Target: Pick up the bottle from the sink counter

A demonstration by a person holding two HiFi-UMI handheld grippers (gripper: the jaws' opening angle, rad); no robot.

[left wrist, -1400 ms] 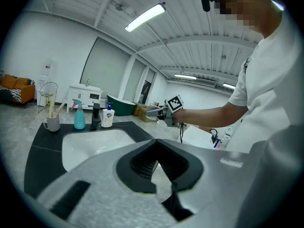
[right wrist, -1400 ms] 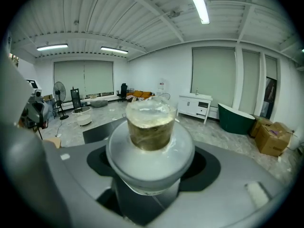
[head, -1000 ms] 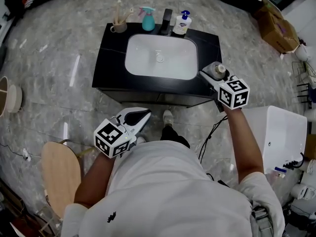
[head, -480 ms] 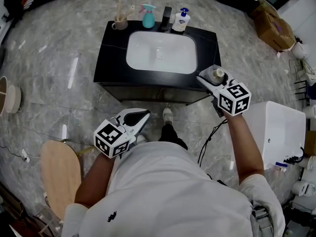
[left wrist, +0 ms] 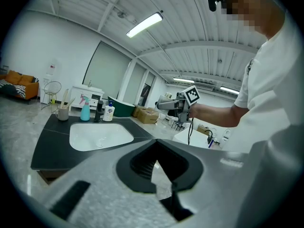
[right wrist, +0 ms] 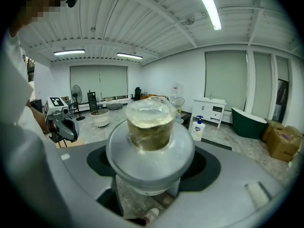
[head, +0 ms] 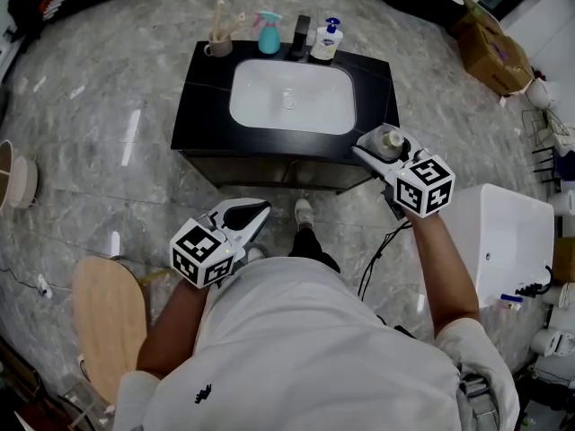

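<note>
My left gripper (head: 260,210) is close to me, jaws together, holding nothing. My right gripper (head: 377,145) is clamped on the grey bottle (head: 389,139), just off the front right corner of the black sink counter (head: 202,88).

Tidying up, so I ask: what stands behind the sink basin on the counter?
Behind the basin: a cup of brushes, a teal spray bottle, the black faucet, a white pump bottle. The counter behind them is covered.

Left claw (left wrist: 159,190) closed, empty; white basin (left wrist: 99,136) in black counter (left wrist: 47,144) beyond
</note>
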